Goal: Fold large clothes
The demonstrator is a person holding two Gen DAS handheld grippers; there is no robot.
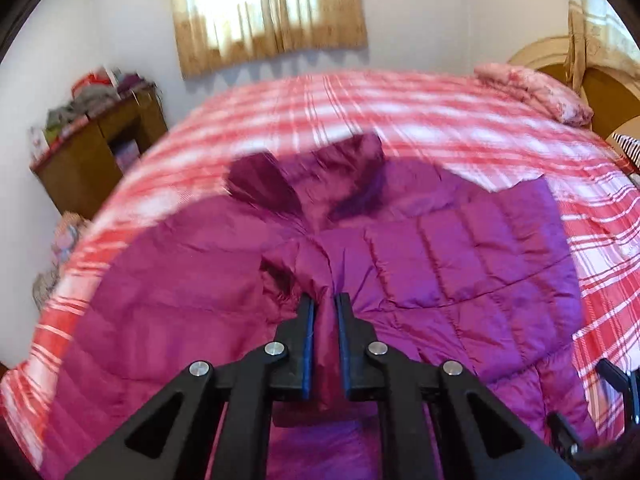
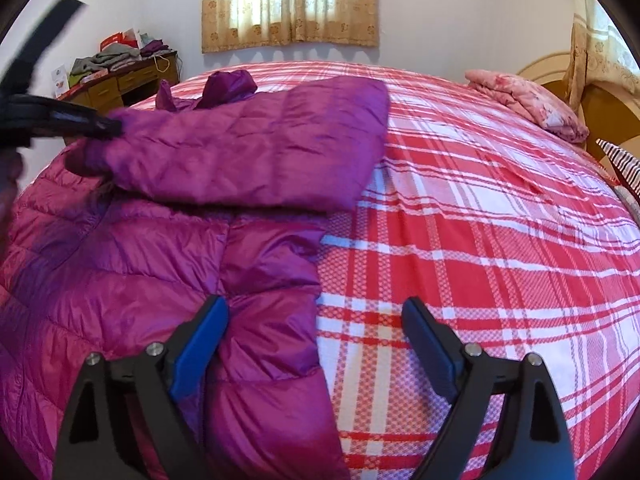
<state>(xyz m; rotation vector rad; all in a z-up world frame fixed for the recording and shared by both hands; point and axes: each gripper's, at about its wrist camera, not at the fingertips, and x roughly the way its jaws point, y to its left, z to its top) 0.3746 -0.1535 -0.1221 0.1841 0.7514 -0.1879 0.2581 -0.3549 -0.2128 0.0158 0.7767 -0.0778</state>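
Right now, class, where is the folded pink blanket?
The pink blanket lies at the bed's far right corner in both views, beside the headboard, well apart from the jacket.

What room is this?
Most likely a bedroom: a big bed with a red plaid cover, a pink pillow by the wooden headboard, and a curtained window.

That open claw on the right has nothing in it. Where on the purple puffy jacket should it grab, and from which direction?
Probably the jacket's lower right edge, where it ends against the checked bedspread. That border lies flat and free, already between the open right gripper's fingers, so coming down from above and pinching the border looks easiest. The left gripper already pinches the folded-over sleeve.
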